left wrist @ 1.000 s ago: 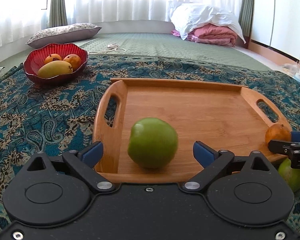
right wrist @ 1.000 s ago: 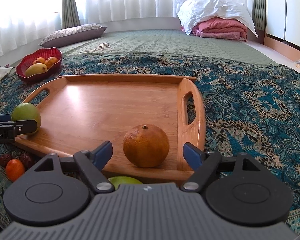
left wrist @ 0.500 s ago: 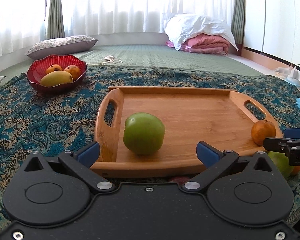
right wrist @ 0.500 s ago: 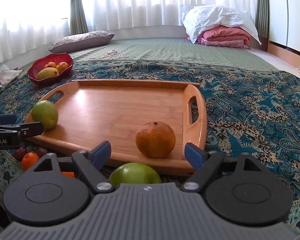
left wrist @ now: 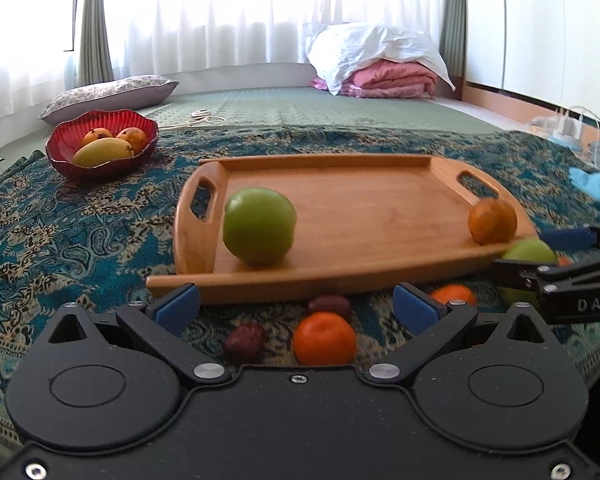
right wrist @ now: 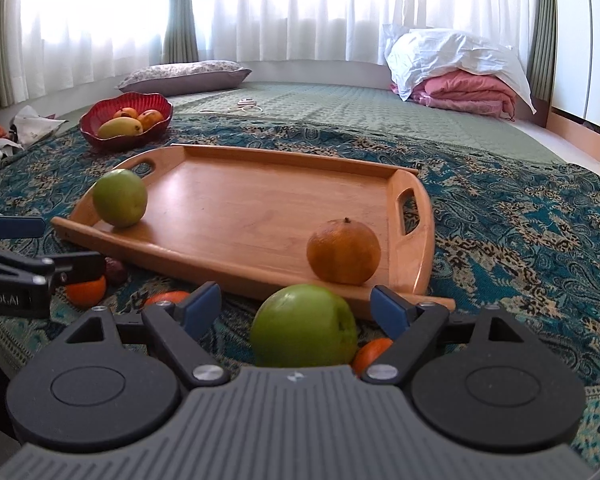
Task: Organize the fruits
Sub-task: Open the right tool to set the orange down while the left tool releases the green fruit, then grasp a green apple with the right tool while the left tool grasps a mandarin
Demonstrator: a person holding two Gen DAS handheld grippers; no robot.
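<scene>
Bright white curtains, pillow, pink bedding.

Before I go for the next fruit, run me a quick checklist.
1. Left gripper open, nothing held: ok.
2. Right gripper open, nothing held: ok.
3. Green fruit and orange resting on the tray: ok.
4. Free room on the tray: ok, the middle is bare.
5. Next targets in reach: ok, a loose green fruit lies between the right fingers, a tangerine ahead of the left gripper.
6. Total fruit left on the cloth: cannot tell, the grippers hide some.
</scene>
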